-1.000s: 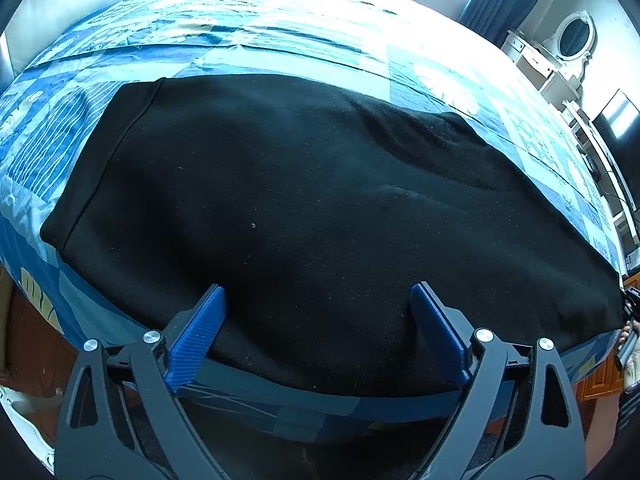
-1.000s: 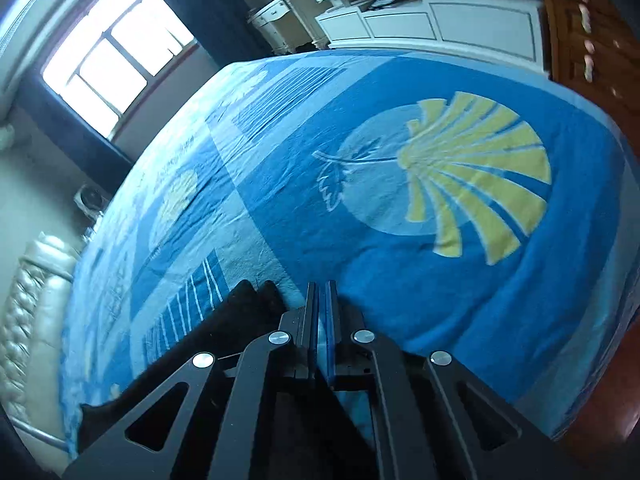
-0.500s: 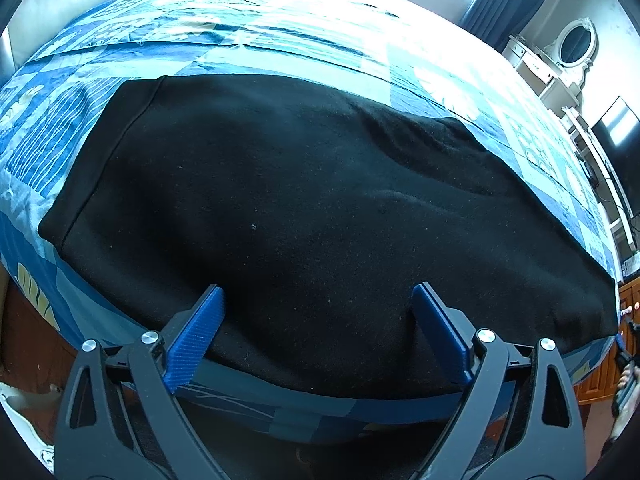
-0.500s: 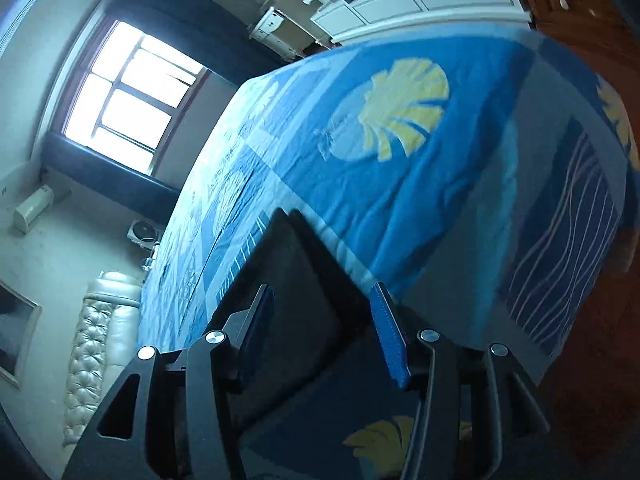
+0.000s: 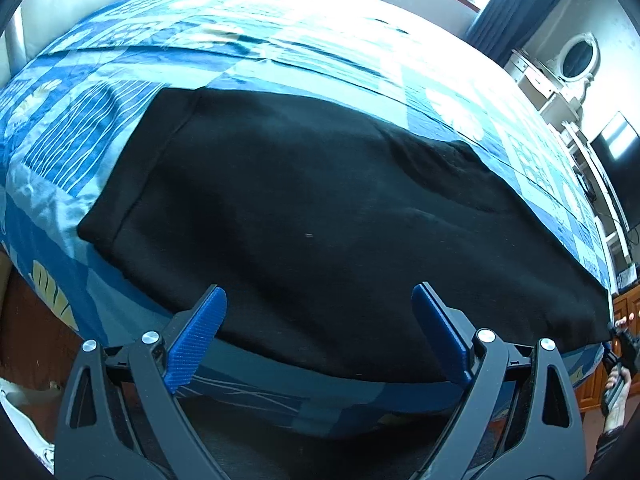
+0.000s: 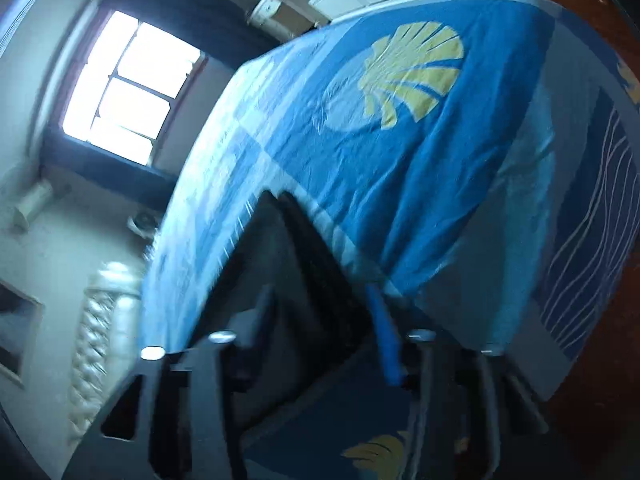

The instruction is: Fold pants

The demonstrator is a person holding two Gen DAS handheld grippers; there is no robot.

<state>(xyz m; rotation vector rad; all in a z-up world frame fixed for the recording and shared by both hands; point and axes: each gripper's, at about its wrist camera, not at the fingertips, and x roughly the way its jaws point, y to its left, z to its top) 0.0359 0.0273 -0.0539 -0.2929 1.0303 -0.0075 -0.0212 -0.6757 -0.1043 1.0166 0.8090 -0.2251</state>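
The black pants [image 5: 320,216] lie flat, folded lengthwise, across a bed with a blue patterned cover [image 5: 280,40]. My left gripper [image 5: 320,312] is open and empty, its blue fingers just above the near long edge of the pants. My right gripper [image 6: 320,312] is open and empty at the pants' end [image 6: 288,264], near the bed's edge; this view is blurred. The right gripper also shows at the far right of the left wrist view [image 5: 622,344], held in a hand.
A padded headboard [image 6: 96,340] and a window [image 6: 128,100] stand beyond the bed. A white dresser with a round mirror [image 5: 576,56] is at the right. Wooden floor [image 5: 28,328] lies beside the bed.
My right gripper opened, let go of the pants' end and pulled back while tilting. My left gripper drew back slightly, still open.
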